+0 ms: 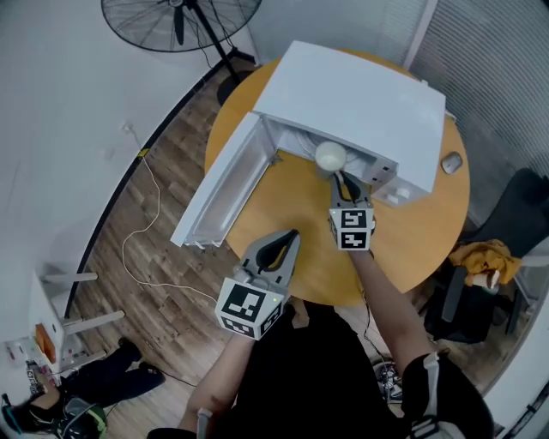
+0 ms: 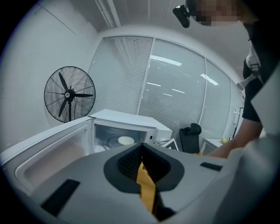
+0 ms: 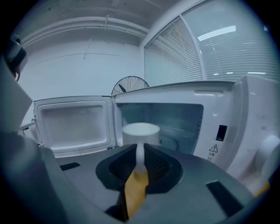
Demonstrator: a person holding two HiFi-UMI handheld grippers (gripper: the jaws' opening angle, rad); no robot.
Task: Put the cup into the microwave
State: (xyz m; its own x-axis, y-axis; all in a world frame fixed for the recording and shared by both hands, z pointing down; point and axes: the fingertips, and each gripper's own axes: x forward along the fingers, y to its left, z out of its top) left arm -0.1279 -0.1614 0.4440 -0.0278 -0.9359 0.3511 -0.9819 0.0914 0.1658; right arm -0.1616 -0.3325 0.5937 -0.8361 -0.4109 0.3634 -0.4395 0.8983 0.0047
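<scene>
The left gripper [image 1: 292, 235] is pressed together, empty. The cup [image 1: 330, 156] is held by its handle in the right gripper [image 1: 341, 177], at the mouth of the open microwave [image 1: 369, 99]. It could be knocked loose if bumped on the frame.

- My left gripper [image 1: 294, 234] and my right gripper [image 1: 342, 177] have smooth, matt grey plastic shells. The inner pads are black and finely ribbed.
- The cup [image 3: 141, 133] is plain white and smooth with a dull finish. I cannot tell whether it is ceramic or plastic.
- The microwave [image 1: 360, 103] has a smooth white casing with a soft sheen.
- The round table [image 1: 412, 249] has a smooth, orange-brown, wood-look top with low gloss.
- The floor [image 1: 171, 283] is brown planks with wood grain.
- The fan [image 1: 146, 26] has a black wire grille that looks like metal.
</scene>
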